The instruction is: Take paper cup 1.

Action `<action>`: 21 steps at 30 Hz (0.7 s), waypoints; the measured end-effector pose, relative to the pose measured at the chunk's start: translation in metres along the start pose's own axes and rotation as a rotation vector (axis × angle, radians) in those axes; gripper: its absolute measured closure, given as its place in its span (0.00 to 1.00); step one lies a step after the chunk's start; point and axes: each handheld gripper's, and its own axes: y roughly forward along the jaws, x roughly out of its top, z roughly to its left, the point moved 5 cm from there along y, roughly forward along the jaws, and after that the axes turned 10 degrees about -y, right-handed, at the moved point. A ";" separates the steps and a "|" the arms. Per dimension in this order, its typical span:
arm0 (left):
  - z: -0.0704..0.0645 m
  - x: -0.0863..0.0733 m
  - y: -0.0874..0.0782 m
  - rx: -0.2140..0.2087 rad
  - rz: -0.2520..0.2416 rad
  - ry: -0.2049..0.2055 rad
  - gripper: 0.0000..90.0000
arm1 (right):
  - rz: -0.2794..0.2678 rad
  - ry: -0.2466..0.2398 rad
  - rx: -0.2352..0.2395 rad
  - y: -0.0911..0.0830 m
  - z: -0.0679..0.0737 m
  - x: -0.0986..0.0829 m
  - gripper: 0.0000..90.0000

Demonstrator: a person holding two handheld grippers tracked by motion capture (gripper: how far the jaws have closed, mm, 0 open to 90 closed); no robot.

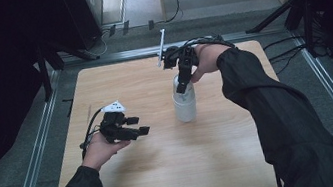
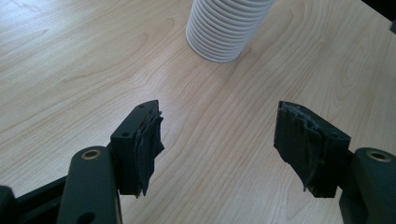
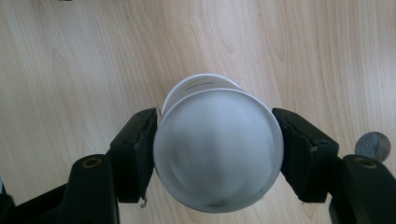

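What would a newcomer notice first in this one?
First the white stack of paper cups, upside down near the middle of the wooden table, with the right gripper coming down on it from above, its fingers closed against the sides of the top cup. Next the left gripper at the table's left, fingers spread wide and empty, pointing toward the stack.

L gripper (image 1: 132, 129) jaws apart; R gripper (image 1: 182, 87) jaws clamped.
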 end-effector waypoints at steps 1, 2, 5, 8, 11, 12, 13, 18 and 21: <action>0.000 0.000 0.000 0.000 -0.001 0.001 0.35 | -0.002 -0.001 -0.002 -0.002 0.000 0.000 0.38; 0.000 0.000 0.000 0.000 -0.001 0.001 0.35 | -0.002 -0.001 -0.002 -0.002 0.000 0.000 0.38; 0.000 0.000 0.000 0.001 -0.001 0.000 0.35 | -0.008 0.000 -0.002 -0.004 0.000 0.000 0.38; 0.000 0.000 0.000 0.000 -0.001 0.000 0.35 | 0.005 0.005 -0.005 -0.002 0.000 -0.001 0.38; 0.000 0.000 0.000 0.000 -0.001 0.001 0.35 | 0.019 -0.003 -0.007 -0.001 0.001 0.000 0.38; 0.000 0.000 0.000 0.002 -0.001 -0.001 0.35 | 0.017 -0.009 -0.006 -0.001 0.000 0.000 0.38; 0.000 0.000 0.000 0.001 -0.003 -0.002 0.35 | 0.016 -0.005 -0.004 -0.001 0.001 0.000 0.37; 0.000 0.000 0.000 0.001 0.000 0.000 0.35 | 0.016 0.002 -0.003 -0.001 0.000 -0.002 0.39; 0.000 0.000 0.000 -0.001 0.000 0.000 0.35 | 0.015 -0.004 -0.005 -0.001 0.000 -0.002 0.39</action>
